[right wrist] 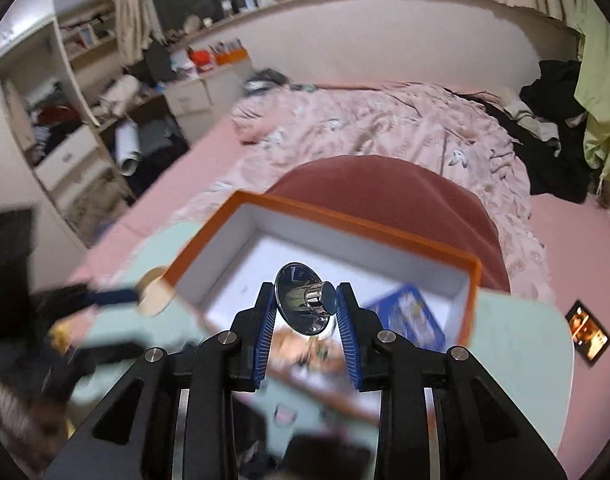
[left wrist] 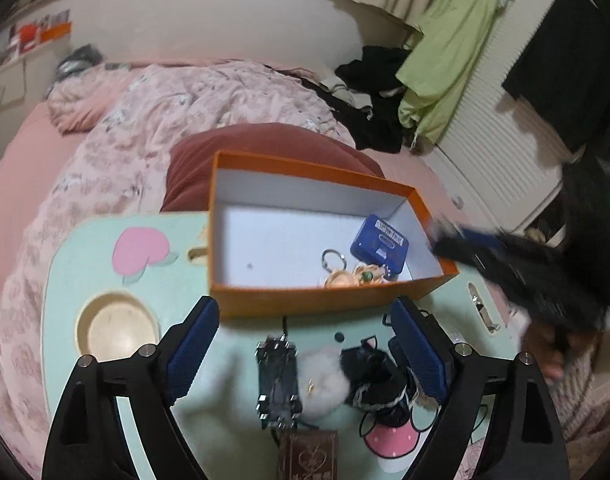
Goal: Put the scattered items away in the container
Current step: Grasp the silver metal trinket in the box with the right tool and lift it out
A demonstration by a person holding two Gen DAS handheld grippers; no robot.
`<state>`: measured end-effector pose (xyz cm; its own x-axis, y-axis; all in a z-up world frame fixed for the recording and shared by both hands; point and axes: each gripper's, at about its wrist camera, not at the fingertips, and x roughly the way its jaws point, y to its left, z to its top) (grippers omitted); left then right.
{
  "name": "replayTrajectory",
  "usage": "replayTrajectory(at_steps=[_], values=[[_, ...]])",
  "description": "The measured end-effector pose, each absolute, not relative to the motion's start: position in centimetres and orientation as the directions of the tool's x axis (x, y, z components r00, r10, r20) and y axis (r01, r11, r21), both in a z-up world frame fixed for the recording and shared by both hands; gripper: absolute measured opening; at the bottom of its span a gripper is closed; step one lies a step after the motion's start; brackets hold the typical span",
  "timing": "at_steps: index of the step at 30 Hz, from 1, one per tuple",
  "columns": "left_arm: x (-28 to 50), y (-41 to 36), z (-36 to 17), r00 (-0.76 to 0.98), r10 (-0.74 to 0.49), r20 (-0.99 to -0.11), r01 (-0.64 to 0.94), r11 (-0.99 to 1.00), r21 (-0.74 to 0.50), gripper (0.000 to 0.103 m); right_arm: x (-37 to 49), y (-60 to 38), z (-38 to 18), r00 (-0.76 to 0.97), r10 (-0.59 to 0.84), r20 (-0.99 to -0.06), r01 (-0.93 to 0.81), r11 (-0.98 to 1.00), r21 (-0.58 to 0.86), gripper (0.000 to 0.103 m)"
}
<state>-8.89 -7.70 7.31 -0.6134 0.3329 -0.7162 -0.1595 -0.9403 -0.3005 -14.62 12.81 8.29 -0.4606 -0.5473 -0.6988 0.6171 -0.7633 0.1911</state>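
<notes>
An orange box with a white inside stands on a mint-green lap table. A blue tin and a keyring charm lie in its right end. My left gripper is open just in front of the box. Below its pads lie a black metal clip, a white pom-pom and a black fluffy charm. My right gripper is shut on a shiny chrome knob with a round disc, held above the near side of the box.
The table has a round cup hollow at the left and a brown patterned booklet at its near edge. A red cushion and a pink quilt lie behind the box. A lit phone rests on the bed.
</notes>
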Motion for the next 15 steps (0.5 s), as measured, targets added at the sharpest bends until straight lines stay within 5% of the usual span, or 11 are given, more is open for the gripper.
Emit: replayTrajectory(at_steps=[15], values=[[-14.0,0.3,9.9,-0.600,0.288,-0.747,-0.302,-0.946,-0.122,0.088,-10.4,21.3,1.2,-0.442,-0.457,-0.772,0.424,-0.865,0.269,0.032]])
